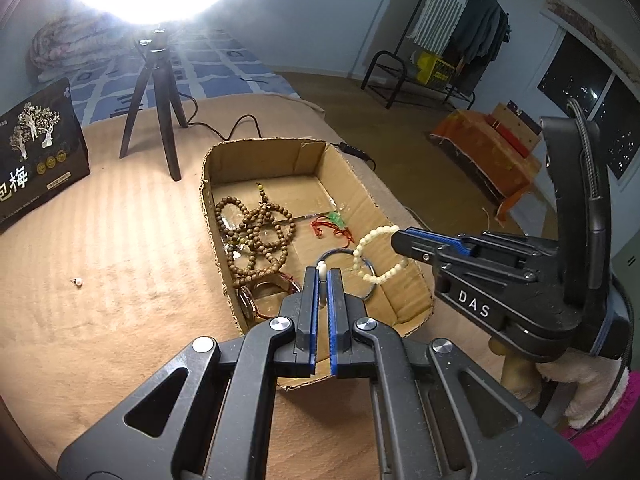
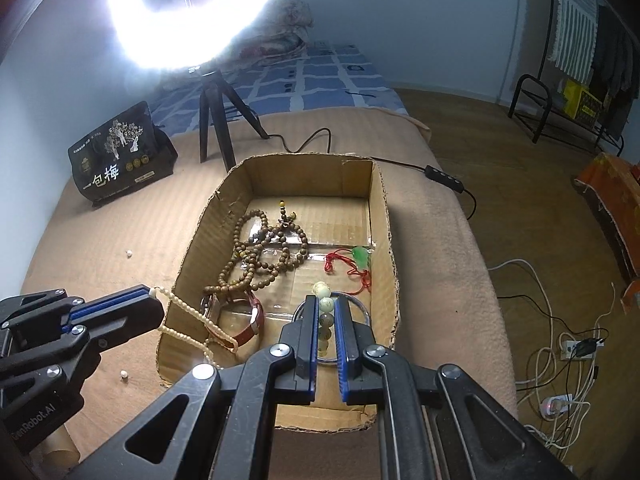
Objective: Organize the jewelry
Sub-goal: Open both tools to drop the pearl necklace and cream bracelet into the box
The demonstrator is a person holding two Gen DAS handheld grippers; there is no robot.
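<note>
An open cardboard box [image 1: 360, 188] [image 2: 380, 216] sits on a tan blanket. Inside lie brown wooden bead strands [image 1: 256, 236] [image 2: 260, 256], a red cord with a green pendant [image 1: 334, 226] [image 2: 356, 260], a watch with a brown strap [image 2: 250, 320] and a metal bangle [image 1: 370, 276]. My left gripper [image 1: 322, 276] [image 2: 154, 294] is shut on a thin string of small white beads [image 2: 192, 322] that hangs over the box's left wall. My right gripper [image 2: 326, 308] [image 1: 396, 236] is shut on a cream bead bracelet [image 1: 374, 256] [image 2: 325, 312], held above the box.
A ring light on a black tripod [image 1: 154, 92] [image 2: 216, 120] stands behind the box, with its cable and switch [image 2: 444, 174] running right. A black snack bag [image 1: 34, 152] [image 2: 120, 152] stands at the left. Loose pearls [image 1: 78, 281] [image 2: 129, 254] [image 2: 125, 375] lie on the blanket.
</note>
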